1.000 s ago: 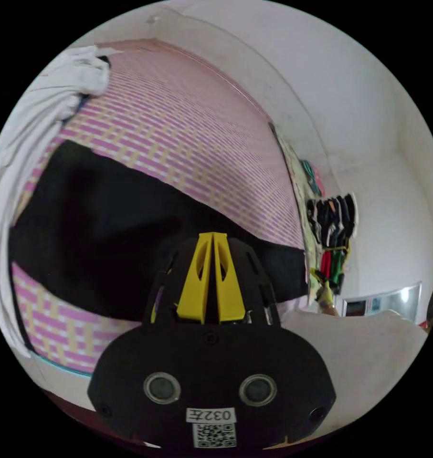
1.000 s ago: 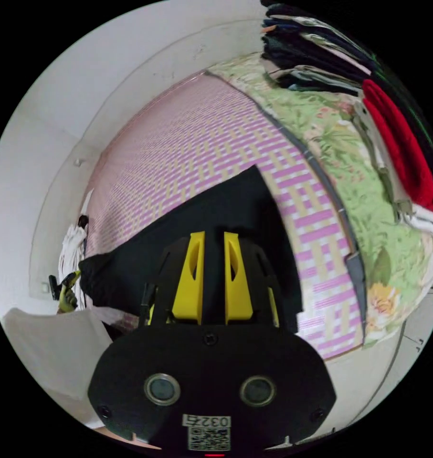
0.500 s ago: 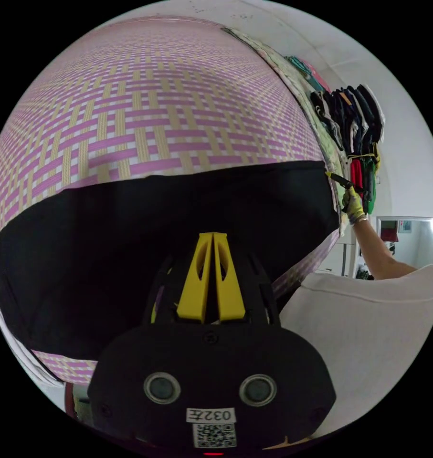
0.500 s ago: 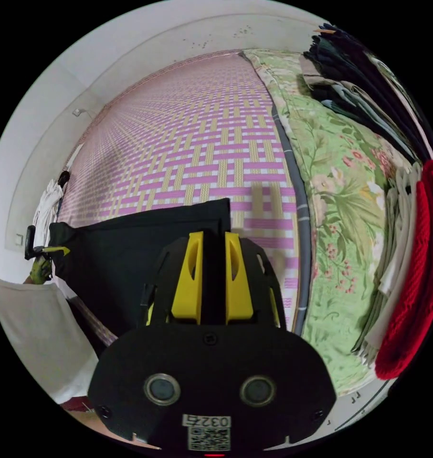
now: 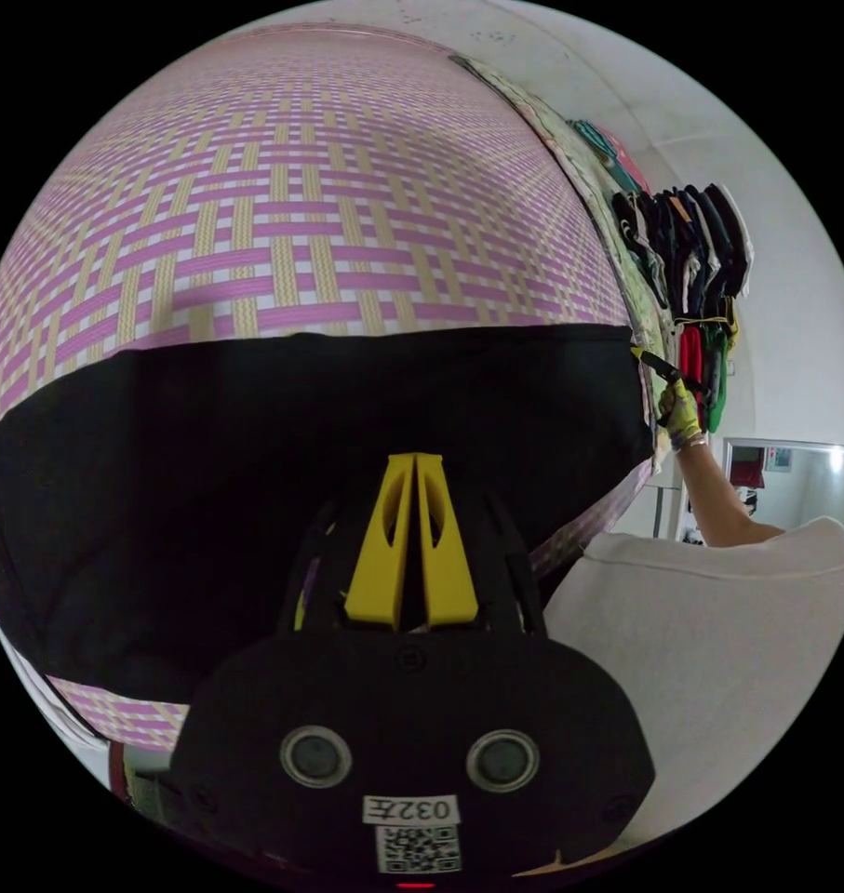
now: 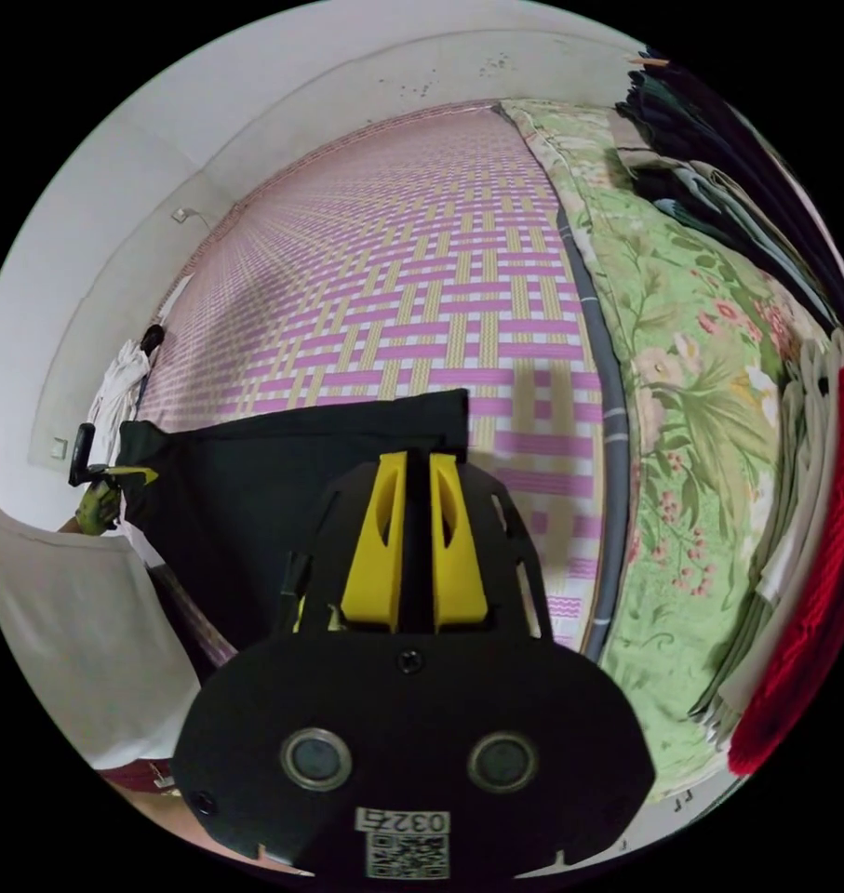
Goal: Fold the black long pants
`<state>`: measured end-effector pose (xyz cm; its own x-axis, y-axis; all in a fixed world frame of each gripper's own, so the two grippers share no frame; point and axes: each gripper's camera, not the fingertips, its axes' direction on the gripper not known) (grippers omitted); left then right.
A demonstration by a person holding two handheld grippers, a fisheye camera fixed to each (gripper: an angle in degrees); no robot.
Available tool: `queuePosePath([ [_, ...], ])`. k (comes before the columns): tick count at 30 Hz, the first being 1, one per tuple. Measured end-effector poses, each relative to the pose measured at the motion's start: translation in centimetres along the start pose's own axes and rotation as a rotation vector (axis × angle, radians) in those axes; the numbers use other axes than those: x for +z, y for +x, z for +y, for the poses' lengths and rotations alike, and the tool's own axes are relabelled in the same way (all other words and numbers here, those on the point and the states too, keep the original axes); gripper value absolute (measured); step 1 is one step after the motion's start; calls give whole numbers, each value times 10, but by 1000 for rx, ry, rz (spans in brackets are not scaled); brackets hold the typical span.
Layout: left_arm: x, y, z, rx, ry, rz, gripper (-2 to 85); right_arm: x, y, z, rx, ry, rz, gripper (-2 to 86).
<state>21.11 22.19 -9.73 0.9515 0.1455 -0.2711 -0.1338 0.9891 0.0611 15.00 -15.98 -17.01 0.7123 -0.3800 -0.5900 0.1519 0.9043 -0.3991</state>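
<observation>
right claw [image 6: 415, 458] narrowed, black pants [image 6: 282, 484] unmoved

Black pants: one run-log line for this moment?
item: black pants | surface: woven mat | left tongs: shut on pants | right tongs: shut on pants

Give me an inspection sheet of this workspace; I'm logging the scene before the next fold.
Surface: pink and yellow woven mat, with a green floral quilt along one side.
Job's things: black long pants spread flat on the mat.
Clutter: crumpled white cloth at the mat's far end; stacked folded clothes, including a red knitted piece, on the quilt.
Grippers: left gripper with jaws together over the pants; right gripper with a narrow gap between its jaws, at the pants' corner.
Cables: nothing seen.
Surroundings: white walls; person's pale shirt.
</observation>
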Motion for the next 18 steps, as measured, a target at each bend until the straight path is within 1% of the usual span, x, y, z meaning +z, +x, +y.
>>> queuePosePath([
  [2,-7,6,1,18,2,26,-9,-11,-1,5,1,39,-16,9],
  [4,-24,15,4,35,56,36,-9,-33,-8,10,-6,102,-15,1],
  [6,-46,21,2,10,117,30,-9,-69,-19,16,-36,196,25,-3],
  [8,-53,21,-6,0,129,52,-9,-85,-18,14,-43,239,57,-4],
  [10,-52,19,-16,-23,120,49,-9,-78,-3,7,-23,225,48,-4],
  [12,-47,17,-29,-48,107,31,-9,-41,25,-3,35,107,54,-3],
  [14,-47,17,-33,-75,106,25,-9,-19,42,-4,85,47,56,-1],
  [16,-51,19,-35,-82,125,42,-9,-13,54,4,163,45,129,6],
  [17,-55,22,-34,-78,139,54,-9,-18,59,14,210,78,144,38],
  [18,-58,26,-35,-68,152,62,-9,-27,62,25,229,116,103,56],
])
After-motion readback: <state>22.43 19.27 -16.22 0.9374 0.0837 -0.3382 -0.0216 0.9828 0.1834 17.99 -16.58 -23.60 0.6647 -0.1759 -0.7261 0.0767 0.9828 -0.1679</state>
